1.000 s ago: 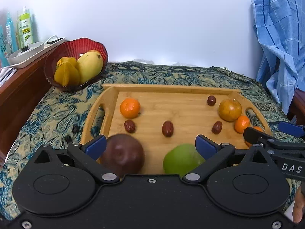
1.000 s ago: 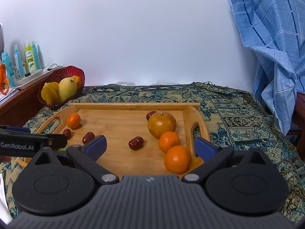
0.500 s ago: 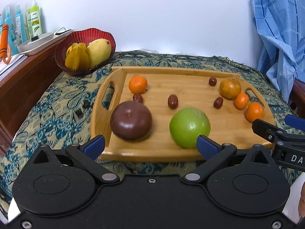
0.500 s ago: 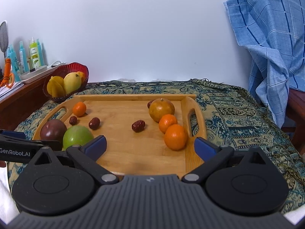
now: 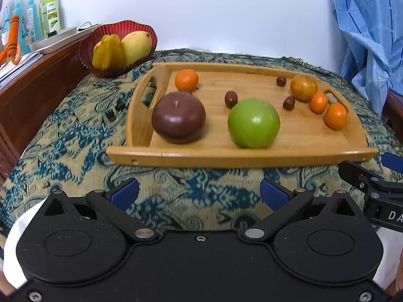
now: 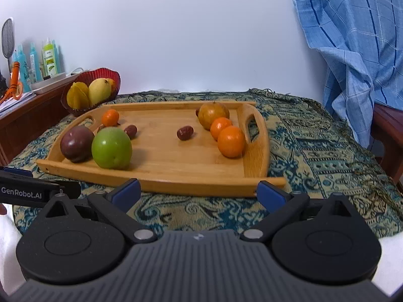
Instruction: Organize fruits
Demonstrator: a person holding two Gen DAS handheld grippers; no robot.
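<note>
Both tongs are held wide apart with nothing gripped, the left gripper (image 5: 199,192) and the right gripper (image 6: 199,191) kept over the patterned blue-and-tan cloth (image 5: 75,136). Just ahead of both, the rectangular bamboo tray (image 5: 239,154) is seen with a dark maroon round apple (image 5: 178,117) and a glossy green apple (image 5: 253,122) nearest the left tongs. Small orange tangerines (image 6: 231,141) are parked ahead of the right tongs, and a red scalloped bowl (image 5: 118,31) of yellow fruit is set far off to the left

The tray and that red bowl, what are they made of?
The tray looks like bamboo or light wood: pale grain, joined strips, smooth matte finish. The red bowl seems to be glass or clear plastic, ribbed and translucent; which one, I cannot tell.
</note>
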